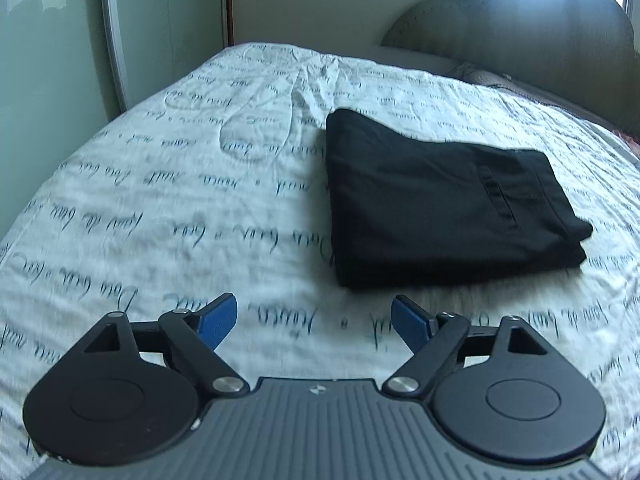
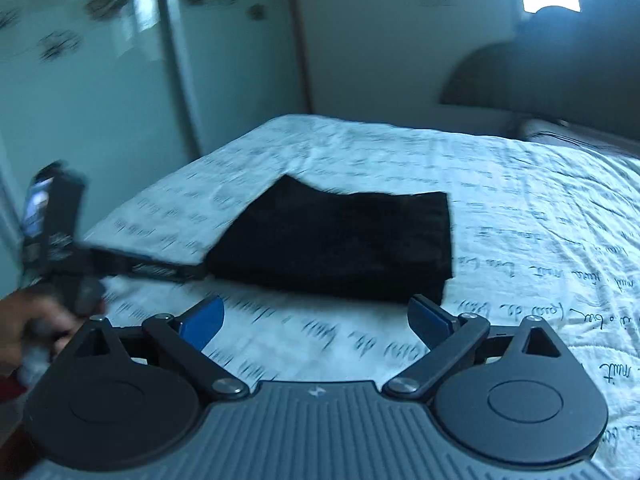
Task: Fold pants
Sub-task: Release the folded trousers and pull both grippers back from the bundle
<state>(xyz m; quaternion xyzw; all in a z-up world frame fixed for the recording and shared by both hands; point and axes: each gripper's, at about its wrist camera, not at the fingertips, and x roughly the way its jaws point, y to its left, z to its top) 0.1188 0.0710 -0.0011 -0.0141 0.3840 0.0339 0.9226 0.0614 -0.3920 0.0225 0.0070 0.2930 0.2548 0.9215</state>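
both grippers wide and empty, one folded pair of pants on the bed

the left gripper (image 1: 314,322) sits at the bottom of its own view with its two blue pads (image 1: 220,320) spread far apart; nothing lies between them, only the printed bedspread (image 1: 160,208) under the gap. it touches nothing. the right gripper (image 2: 316,322) reads the same way in its view: jaws standing wide, blue pads clear of any cloth, bare sheet showing between them (this frame is smeared by motion, so fine detail is lost).

just beyond each gripper's fingertips lies the one pair of black pants (image 1: 440,200), folded into a compact rectangle and resting flat on the bedspread. in the left view it sits right of centre, with a pocket slit visible on its top layer and stacked edges at its lower right. in the right view the pants (image 2: 340,240) fill the middle of the frame, near the fingertips but apart from them.

at the left edge of the right view, the left gripper (image 2: 120,268) appears side-on, a hand (image 2: 24,320) gripping its handle in the lower left corner; its tip reaches toward the left edge of the pants, contact unclear through the blur.

count: two grippers, one pair of pants, one bed, one dark headboard (image 1: 520,28) in the upper right.
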